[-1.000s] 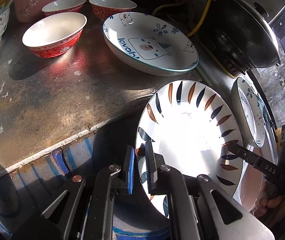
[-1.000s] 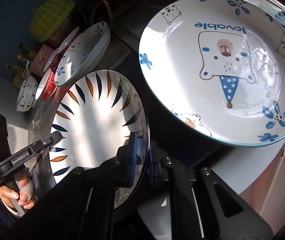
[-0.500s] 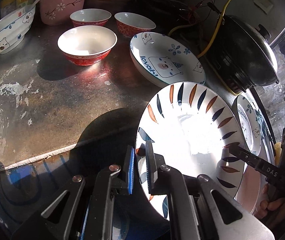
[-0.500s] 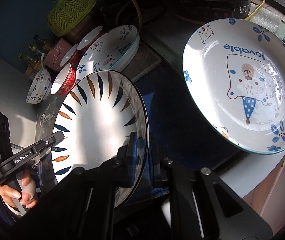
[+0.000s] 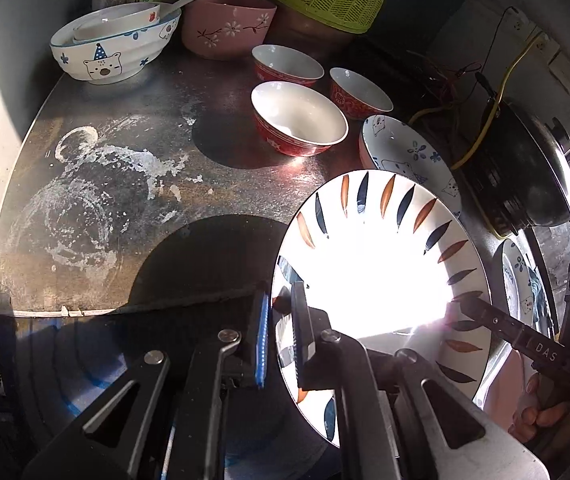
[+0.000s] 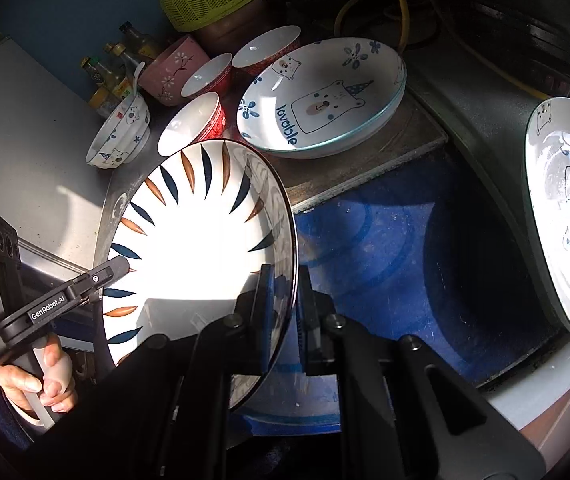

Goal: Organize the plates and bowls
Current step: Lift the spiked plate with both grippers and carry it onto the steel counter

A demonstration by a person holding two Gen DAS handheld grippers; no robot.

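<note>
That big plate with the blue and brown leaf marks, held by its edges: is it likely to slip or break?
Probably rigid and breakable: the leaf-pattern plate looks like glazed ceramic. Its glossy rim may be slippery, since the left claw and right claw each pinch only a narrow bit of edge. Held tilted over the metal counter, a slip could chip it.

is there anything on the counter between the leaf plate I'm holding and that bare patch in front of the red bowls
Nothing visible. The leaf plate, gripped at opposite rims by the left gripper and right gripper, hangs off the counter's near edge. The bare metal shows only white residue; the red bowls and bear plate sit farther back.
</note>
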